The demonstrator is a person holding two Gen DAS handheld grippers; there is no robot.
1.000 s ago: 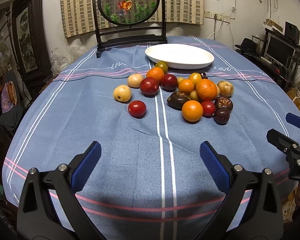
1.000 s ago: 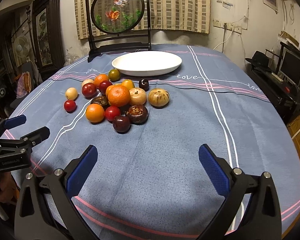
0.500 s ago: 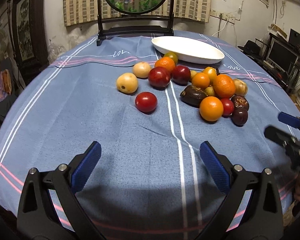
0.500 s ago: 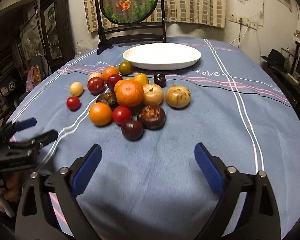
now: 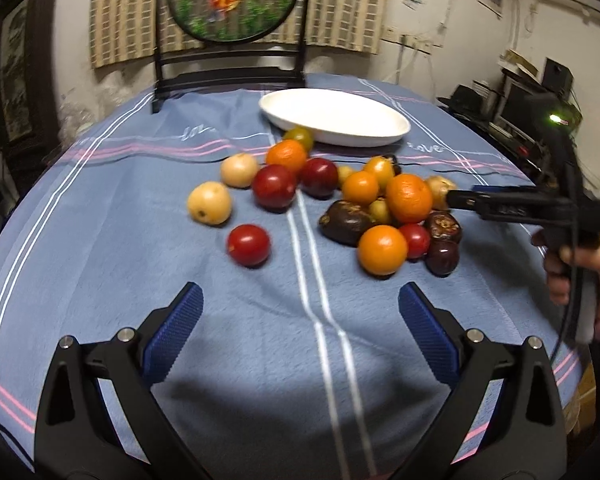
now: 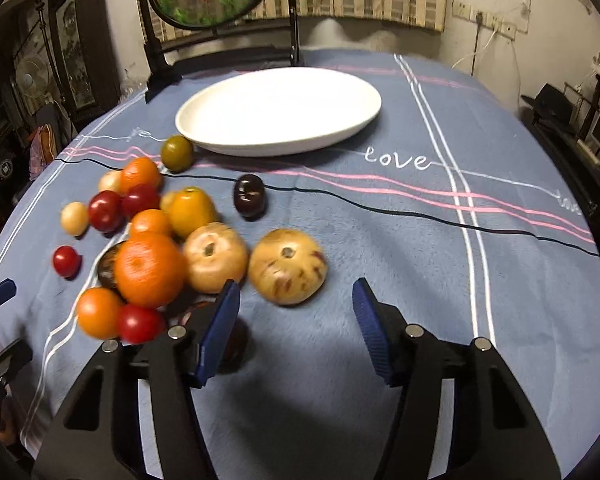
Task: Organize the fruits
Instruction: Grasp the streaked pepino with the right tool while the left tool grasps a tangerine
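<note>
The right tongs gape wide, low over the tabletop, just short of a tan speckled fruit at the fruit pile's right edge. The left tongs hang open nearer, a red tomato beyond them. The white plate lies far behind the pile.

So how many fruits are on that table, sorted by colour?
Orange fruit: 4
Red fruit: 4
Dark purple-brown fruit: 4
Pale tan fruit: 4
Yellow fruit: 3
Green fruit: 1
Total: 20
</note>
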